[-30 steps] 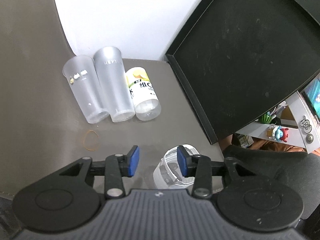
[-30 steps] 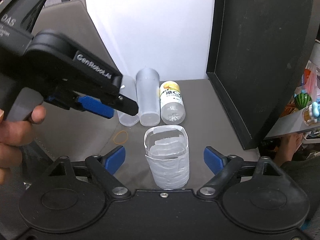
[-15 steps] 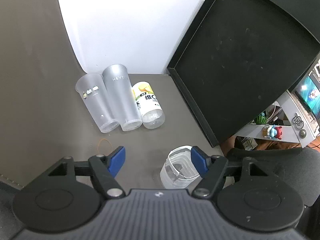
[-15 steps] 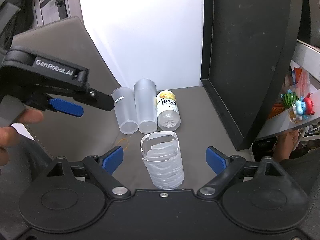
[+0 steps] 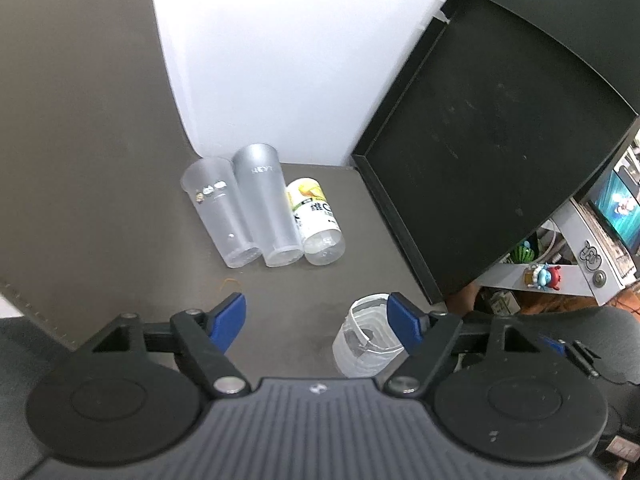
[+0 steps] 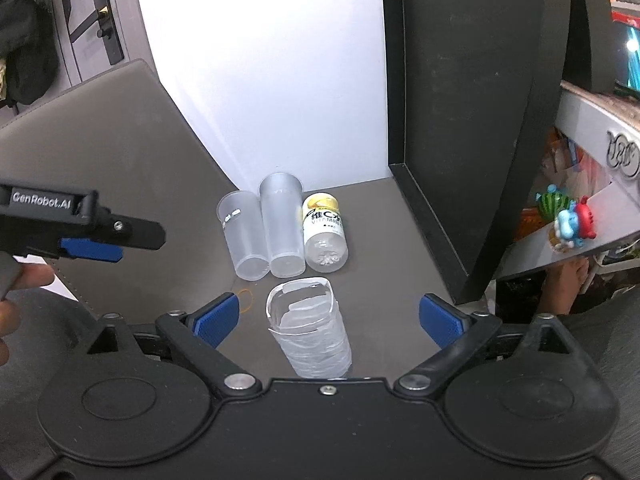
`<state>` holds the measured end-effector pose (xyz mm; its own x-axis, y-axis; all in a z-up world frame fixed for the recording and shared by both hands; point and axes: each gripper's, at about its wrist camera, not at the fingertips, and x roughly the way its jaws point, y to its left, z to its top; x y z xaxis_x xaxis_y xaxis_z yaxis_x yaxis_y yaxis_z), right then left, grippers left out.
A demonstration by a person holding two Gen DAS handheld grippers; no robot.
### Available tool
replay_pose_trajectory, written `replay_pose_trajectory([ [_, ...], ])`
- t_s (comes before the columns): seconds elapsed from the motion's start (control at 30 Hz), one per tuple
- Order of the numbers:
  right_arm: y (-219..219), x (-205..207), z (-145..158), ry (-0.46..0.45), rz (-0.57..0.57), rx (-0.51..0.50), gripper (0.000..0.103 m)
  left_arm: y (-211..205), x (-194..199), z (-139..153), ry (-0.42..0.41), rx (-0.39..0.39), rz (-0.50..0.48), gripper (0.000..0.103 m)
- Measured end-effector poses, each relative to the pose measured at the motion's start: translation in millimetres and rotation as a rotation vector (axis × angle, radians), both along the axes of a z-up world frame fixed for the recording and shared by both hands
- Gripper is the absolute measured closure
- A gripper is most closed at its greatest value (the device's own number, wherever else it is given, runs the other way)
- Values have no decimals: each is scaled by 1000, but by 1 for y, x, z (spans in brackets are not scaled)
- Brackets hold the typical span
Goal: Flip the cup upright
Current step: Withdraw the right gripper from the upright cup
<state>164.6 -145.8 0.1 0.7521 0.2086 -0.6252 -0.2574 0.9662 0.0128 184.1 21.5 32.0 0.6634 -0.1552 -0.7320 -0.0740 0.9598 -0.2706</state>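
A clear cup wrapped in white tape (image 6: 310, 330) stands upright on the grey table, mouth up. It also shows in the left wrist view (image 5: 366, 338), behind the right finger. My right gripper (image 6: 330, 318) is open, with the cup standing free between its blue fingers. My left gripper (image 5: 318, 316) is open and empty, held above and to the left of the cup; it appears from the side in the right wrist view (image 6: 92, 236).
Two frosted cups (image 6: 264, 228) and a clear bottle with a yellow label (image 6: 324, 234) lie on their sides at the back. A rubber band (image 6: 246, 295) lies on the table. A black tray (image 5: 480, 152) leans at the right. A shelf with toys (image 6: 572, 220) is far right.
My left gripper opened, let go of the taped cup's rim and drew back up and to the left. My right gripper pulled back slightly. The cup stays upright.
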Motion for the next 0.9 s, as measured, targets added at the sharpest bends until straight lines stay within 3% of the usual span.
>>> replay_pose_trajectory([
  [0.17,-4,-1,8,5,-5,-11,1,0,-15,5,-25,-15,32,26],
  [0.47,-12,-7,17,14,-8,-3,0,-7,-36,6,-66,40,61,26],
  [0.9,-24,-20,22,7,-31,14,0,-14,-59,3,-90,60,59,25],
])
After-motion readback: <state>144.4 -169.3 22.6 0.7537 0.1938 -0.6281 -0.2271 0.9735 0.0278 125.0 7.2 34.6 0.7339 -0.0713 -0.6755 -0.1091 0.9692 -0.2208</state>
